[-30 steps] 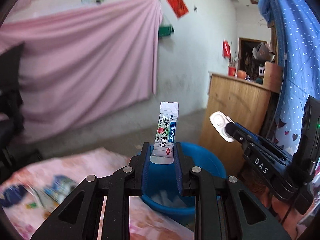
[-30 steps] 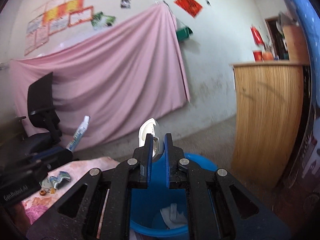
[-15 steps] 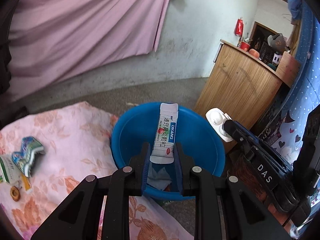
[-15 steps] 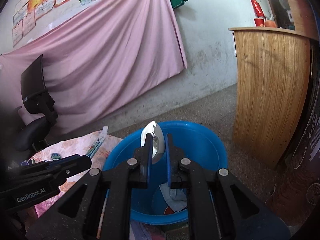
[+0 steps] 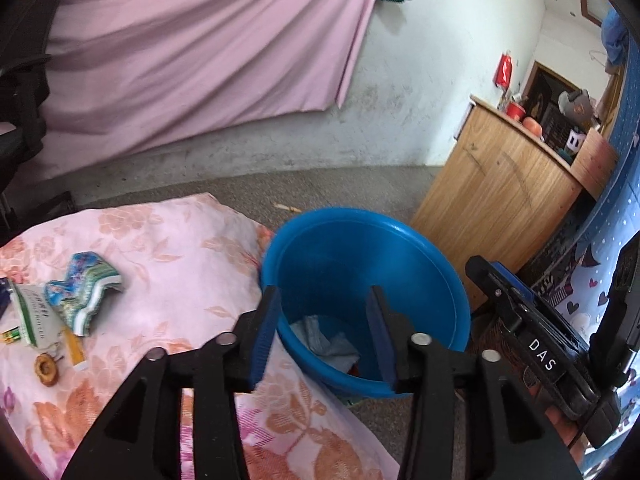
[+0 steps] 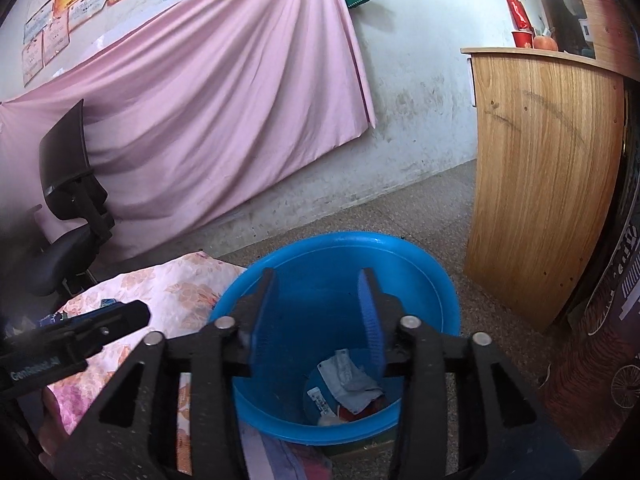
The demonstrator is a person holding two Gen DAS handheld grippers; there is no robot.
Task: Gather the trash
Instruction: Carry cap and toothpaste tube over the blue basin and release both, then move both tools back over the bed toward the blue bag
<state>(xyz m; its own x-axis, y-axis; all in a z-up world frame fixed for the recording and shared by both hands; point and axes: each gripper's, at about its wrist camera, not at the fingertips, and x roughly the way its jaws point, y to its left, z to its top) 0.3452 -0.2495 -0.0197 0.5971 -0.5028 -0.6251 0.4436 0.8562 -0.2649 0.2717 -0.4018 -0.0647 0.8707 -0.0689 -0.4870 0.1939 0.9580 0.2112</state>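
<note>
The left gripper's fingers [image 5: 264,336] hide part of the blue bucket [image 5: 400,240], and the small print on the wrappers [image 5: 36,316] is unreadable.

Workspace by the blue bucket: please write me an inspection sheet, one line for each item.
Surface: floral pink cloth covers it, wrinkled.
Job's things: blue bucket on the floor beside the cloth; crumpled trash and a small sachet lie at its bottom.
Clutter: crumpled colourful wrapper, white packet and small brown ring lie on the cloth.
Grippers: left gripper open and empty over the bucket; right gripper open and empty over the bucket.
Cables: nothing seen.
Surroundings: pink curtain, wooden cabinet, black chair.
</note>
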